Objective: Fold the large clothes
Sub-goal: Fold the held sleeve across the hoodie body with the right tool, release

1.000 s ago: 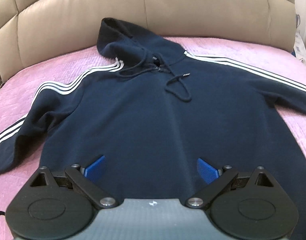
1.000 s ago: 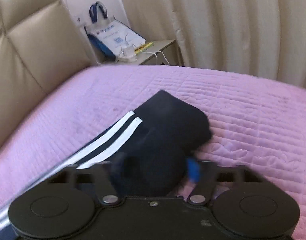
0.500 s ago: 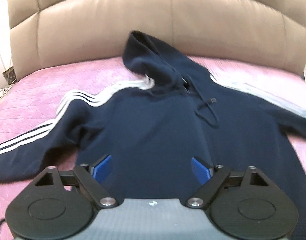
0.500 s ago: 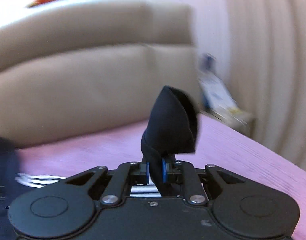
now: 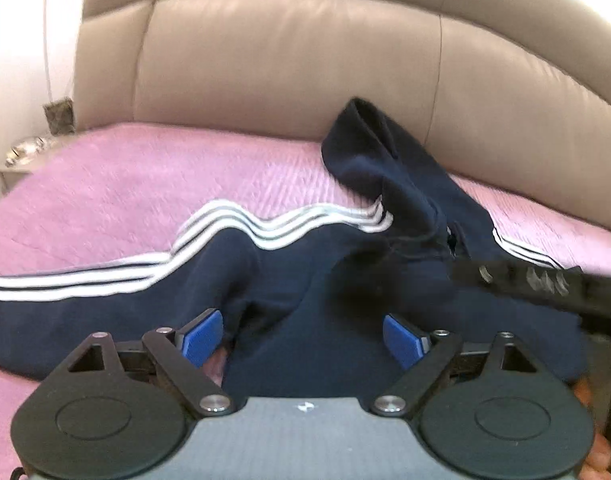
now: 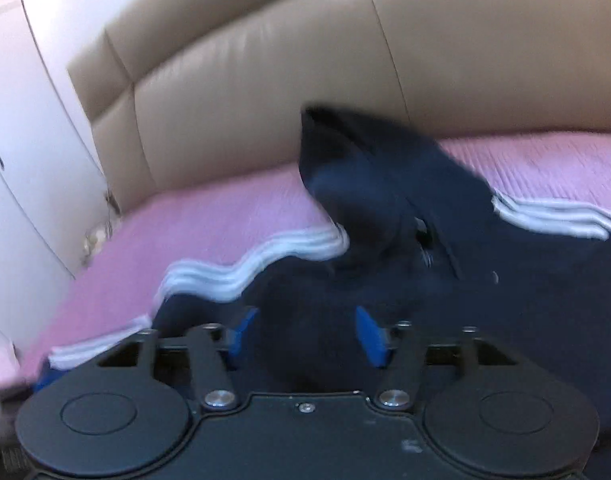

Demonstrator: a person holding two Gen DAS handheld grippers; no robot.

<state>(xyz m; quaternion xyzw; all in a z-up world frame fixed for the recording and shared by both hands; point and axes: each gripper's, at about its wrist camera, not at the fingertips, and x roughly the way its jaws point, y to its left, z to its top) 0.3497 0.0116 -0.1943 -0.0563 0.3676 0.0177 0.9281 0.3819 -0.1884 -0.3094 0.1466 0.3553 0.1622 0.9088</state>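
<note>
A navy hoodie with white sleeve stripes lies on the pink bedspread, its hood propped against the headboard. My left gripper is open and empty, low over the hoodie's body near the left armpit. The right gripper's black body crosses the hoodie at the right in the left wrist view. In the right wrist view the right gripper is open over the hoodie's chest, below the hood. Both views are motion-blurred.
A beige padded headboard runs along the far side of the bed. A small bedside table with objects stands at far left. White cupboard doors are at left in the right wrist view.
My right gripper has let go of the sleeve cuff, opened and swung over the hoodie's chest. My left gripper has shifted left toward the left sleeve, still open.
</note>
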